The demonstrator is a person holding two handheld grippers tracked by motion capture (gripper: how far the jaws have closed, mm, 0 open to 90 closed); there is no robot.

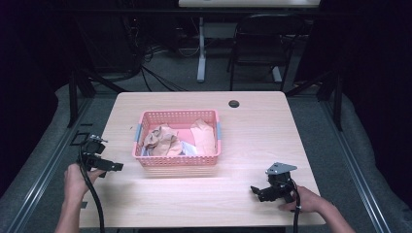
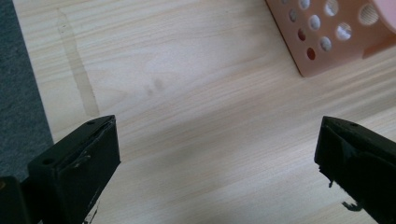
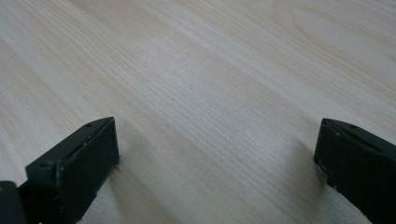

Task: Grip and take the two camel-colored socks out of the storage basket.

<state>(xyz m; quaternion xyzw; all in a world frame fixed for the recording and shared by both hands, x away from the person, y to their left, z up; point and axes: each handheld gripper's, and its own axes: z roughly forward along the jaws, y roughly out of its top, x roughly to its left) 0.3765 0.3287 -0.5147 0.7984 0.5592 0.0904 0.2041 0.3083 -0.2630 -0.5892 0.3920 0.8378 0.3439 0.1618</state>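
Observation:
A pink perforated basket (image 1: 178, 160) stands mid-table, holding crumpled brown paper (image 1: 163, 140), a tan bag (image 1: 204, 138) and something white. My left gripper (image 1: 111, 166) hovers at the table's left edge, just left of the basket, jaws wide open and empty. In the left gripper view the basket corner (image 2: 336, 39) shows at top right, beyond the open gripper (image 2: 217, 154). My right gripper (image 1: 260, 191) rests low near the front right, pointing left. In the right gripper view that gripper (image 3: 217, 154) is open over bare wood with nothing between its jaws.
The light wooden table (image 1: 252, 131) has a dark cable hole (image 1: 234, 103) at the back. A black chair (image 1: 265, 43) and a white desk leg (image 1: 201, 48) stand behind the table. Grey carpet (image 2: 18, 93) lies past the left edge.

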